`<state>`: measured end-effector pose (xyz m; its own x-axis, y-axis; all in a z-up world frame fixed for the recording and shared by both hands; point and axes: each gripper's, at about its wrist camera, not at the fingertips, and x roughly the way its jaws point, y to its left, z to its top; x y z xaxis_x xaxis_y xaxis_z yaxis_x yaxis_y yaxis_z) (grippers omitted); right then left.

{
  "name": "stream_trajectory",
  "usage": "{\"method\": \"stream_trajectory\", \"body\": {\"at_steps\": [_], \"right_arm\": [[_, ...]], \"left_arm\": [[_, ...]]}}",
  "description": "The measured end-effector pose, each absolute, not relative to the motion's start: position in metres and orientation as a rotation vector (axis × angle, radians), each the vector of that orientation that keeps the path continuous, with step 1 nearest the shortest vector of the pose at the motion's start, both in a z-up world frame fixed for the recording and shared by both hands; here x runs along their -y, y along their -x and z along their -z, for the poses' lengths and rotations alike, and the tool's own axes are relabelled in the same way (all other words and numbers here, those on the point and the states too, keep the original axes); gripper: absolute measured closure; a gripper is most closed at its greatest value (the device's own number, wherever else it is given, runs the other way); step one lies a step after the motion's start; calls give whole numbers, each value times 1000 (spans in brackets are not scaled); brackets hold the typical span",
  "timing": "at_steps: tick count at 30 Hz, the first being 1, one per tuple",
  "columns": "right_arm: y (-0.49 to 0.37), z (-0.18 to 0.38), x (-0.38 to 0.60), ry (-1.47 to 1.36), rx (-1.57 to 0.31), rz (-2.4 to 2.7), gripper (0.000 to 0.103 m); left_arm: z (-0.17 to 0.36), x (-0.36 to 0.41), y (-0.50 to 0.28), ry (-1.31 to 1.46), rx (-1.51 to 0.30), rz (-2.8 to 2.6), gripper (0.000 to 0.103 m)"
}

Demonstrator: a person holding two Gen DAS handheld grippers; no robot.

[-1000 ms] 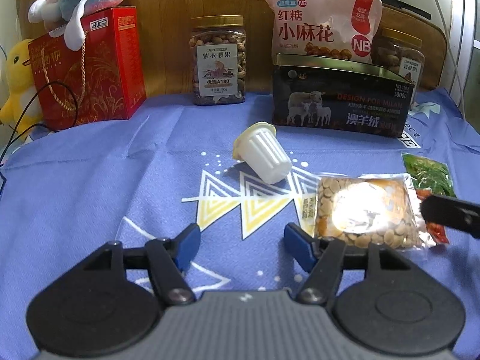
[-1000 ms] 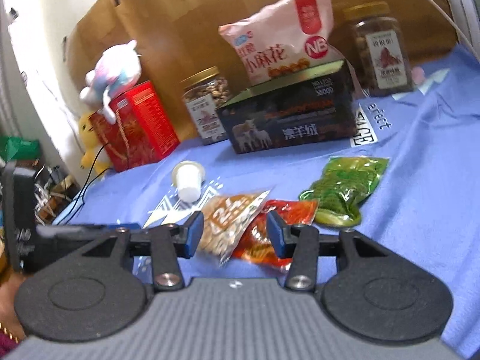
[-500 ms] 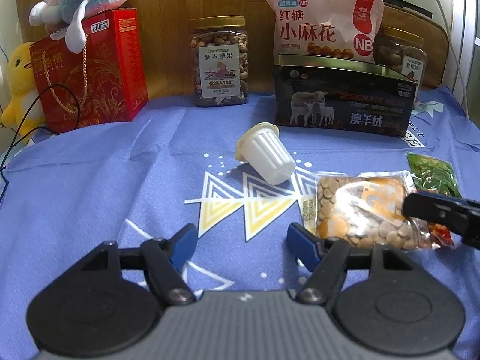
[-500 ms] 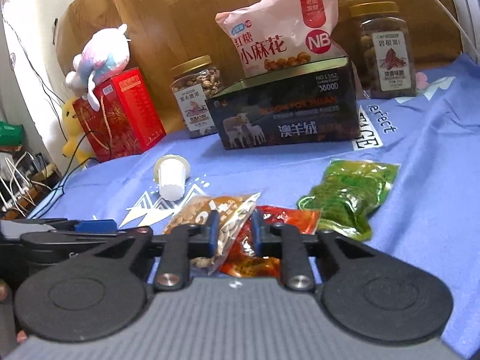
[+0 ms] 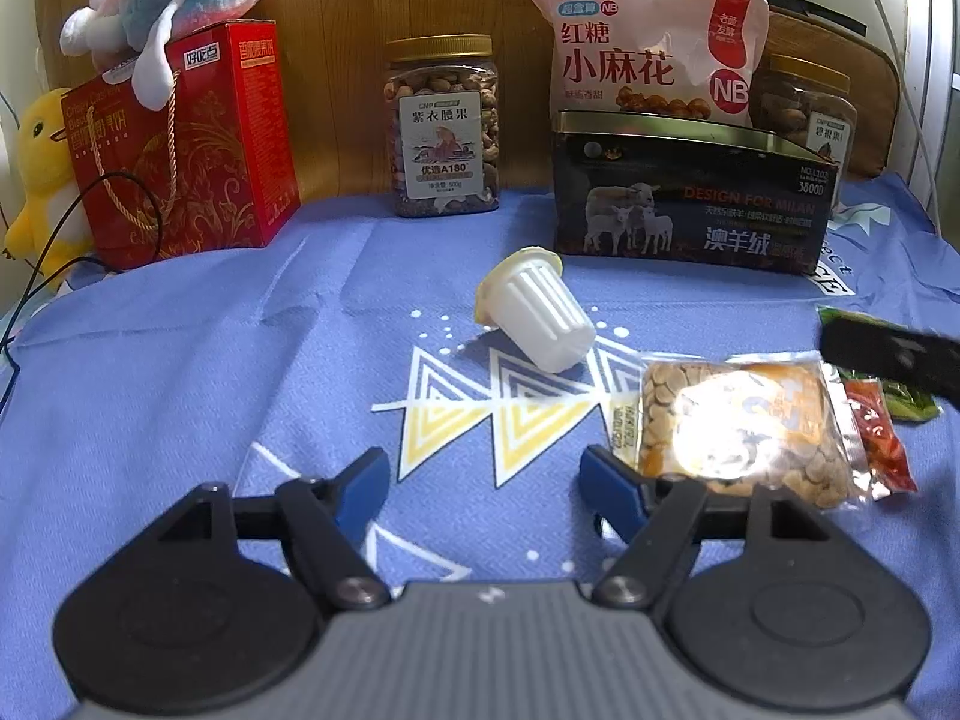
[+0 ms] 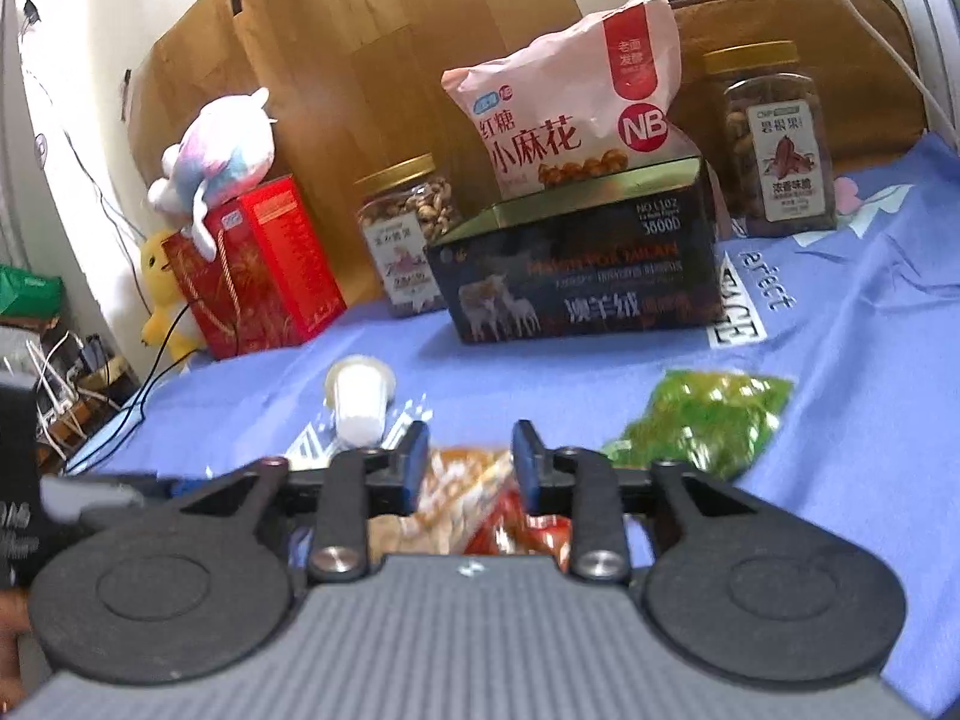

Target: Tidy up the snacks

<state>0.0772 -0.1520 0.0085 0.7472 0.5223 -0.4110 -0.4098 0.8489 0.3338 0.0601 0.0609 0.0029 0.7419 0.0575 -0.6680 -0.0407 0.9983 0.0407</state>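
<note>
My right tongs (image 6: pixel 468 461) have just been opening again; the jaws stand apart above the peanut packet (image 6: pixel 447 486) and the red packet (image 6: pixel 516 525), pressing neither. My left tongs (image 5: pixel 483 480) have just been widening too, with only the blue cloth (image 5: pixel 180 372) between them. The peanut packet (image 5: pixel 744 426) lies just beside their right finger. A white cup (image 5: pixel 537 315) lies tipped over further out, a green packet (image 6: pixel 708 417) to the right.

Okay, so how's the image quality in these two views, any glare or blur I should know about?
Left wrist view: sharp overall, but a bright glare patch whites out the middle of the clear bean packet; fisheye bending bows the blue cloth at the edges. Right wrist view: softer, with blur on the green packet and the print of the dark tin, and the window side at left is overexposed.
</note>
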Motion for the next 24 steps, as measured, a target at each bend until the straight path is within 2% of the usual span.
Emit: {"method": "stream_trajectory", "body": {"at_steps": [4,9,10,11,14,24], "right_arm": [[-98,-4,141,-181,-549,-528,58],[-107,6,127,-113,-623,-605,58],[-104,6,126,-96,-619,-629,63],[-100,6,124,-74,-607,-641,73],[-85,5,118,6,-568,-664,80],[-37,7,116,111,-540,-839,79]], "left_arm": [[-3,-61,-60,-26,-732,-56,30],[-2,-61,-60,-24,-730,-56,28],[-2,-61,-60,-25,-730,-57,27],[-2,-62,-60,-25,-729,-57,26],[-1,-62,-60,-24,-729,-56,26],[-1,-63,-60,-23,-728,-54,25]]}}
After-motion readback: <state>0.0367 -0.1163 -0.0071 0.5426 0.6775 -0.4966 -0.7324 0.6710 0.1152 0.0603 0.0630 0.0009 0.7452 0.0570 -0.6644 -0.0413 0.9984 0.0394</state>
